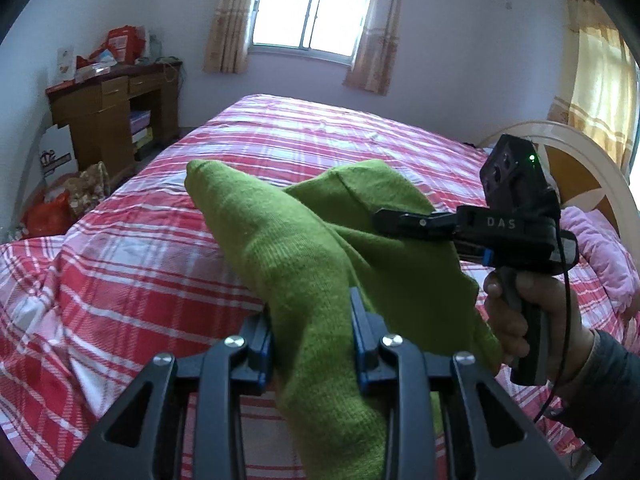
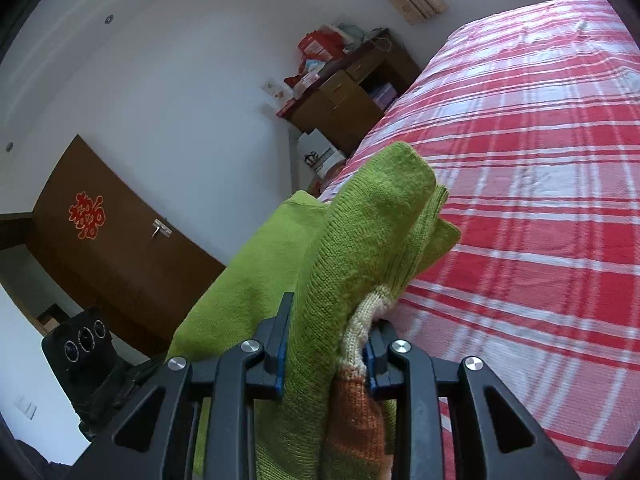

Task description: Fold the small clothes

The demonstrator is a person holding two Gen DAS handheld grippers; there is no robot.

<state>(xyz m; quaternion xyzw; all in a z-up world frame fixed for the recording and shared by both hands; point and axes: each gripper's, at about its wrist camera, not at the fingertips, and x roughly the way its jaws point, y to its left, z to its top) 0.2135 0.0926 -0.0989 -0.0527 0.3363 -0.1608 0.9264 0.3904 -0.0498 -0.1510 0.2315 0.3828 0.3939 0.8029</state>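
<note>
Above plaid bed, green knit garment lengthwise away, both jaws clamped on it

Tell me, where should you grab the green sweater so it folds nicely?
Best at its edges, as now: the left gripper pinches one bunched edge of the green knit sweater, the right gripper the other, by the cream and orange trim. Coming from above, over the plaid bed, probably lets the soft knit hang and spread.
</note>
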